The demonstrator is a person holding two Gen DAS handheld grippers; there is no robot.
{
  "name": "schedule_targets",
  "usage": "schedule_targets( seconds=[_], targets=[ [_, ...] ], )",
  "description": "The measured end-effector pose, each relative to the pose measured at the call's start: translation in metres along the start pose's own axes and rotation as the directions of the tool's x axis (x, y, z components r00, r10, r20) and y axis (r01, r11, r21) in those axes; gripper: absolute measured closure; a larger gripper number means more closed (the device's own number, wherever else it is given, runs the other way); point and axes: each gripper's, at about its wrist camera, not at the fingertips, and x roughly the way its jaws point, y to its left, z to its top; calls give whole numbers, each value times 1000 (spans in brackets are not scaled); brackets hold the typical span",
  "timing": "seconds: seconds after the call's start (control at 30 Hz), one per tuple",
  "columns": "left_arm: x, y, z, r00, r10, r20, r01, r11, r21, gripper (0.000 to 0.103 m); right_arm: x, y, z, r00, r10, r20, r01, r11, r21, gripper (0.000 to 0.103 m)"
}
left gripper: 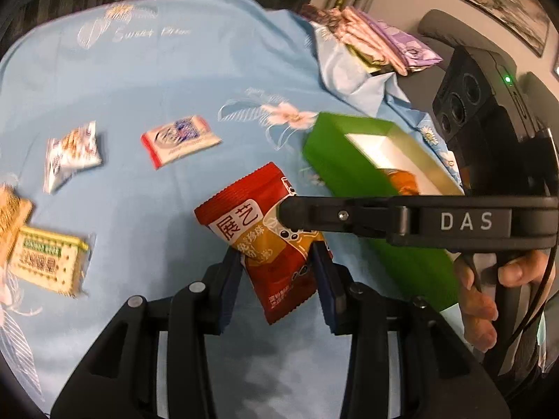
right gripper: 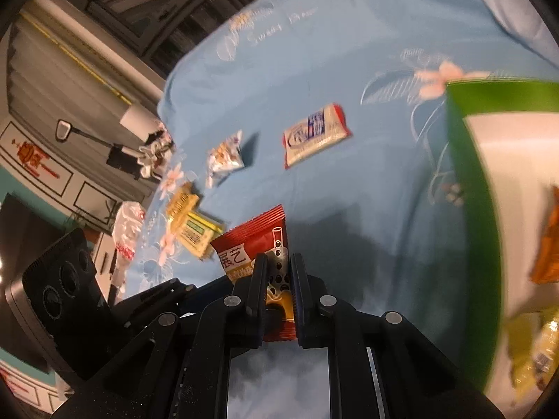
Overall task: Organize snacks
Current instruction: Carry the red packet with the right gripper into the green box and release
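Snack packets [left gripper: 180,139] on cloth [left gripper: 209,70], left of box [left gripper: 335,160]

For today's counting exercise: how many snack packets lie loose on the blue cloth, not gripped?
4: a white-red packet, a crinkled white packet, a yellow-green cracker packet, and a tan packet at the left edge. Others may be hidden.

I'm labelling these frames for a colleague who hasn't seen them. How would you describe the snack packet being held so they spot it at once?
Start at the green cardboard box on the light blue flowered cloth. Just beside it, lifted off the cloth, is a red and orange foil packet pinched by both the left gripper and right gripper. Every other packet lies flat, pale or yellow.
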Motion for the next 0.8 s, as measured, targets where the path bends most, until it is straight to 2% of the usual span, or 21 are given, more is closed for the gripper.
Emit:
schedule_targets(
  seconds=[0.17,0.4,0.63,0.8],
  targets=[
    [0,-32,12,1000,-7,15,6,998,62,63,-37,-12,-2,997,8,71,-10,1000,26,89],
    [18,-87,32,997,-74,7,73,989,129,63,-98,-51,-9,983,-14,185,-3,996,94,89],
    [52,-139,47,988,-151,-42,156,975,161,63,-143,-100,-20,962,-43,271,-13,979,203,89],
    [74,-172,49,983,-166,-80,179,960,214,63,-166,-128,-33,951,-76,301,-7,965,264,89]
  ],
)
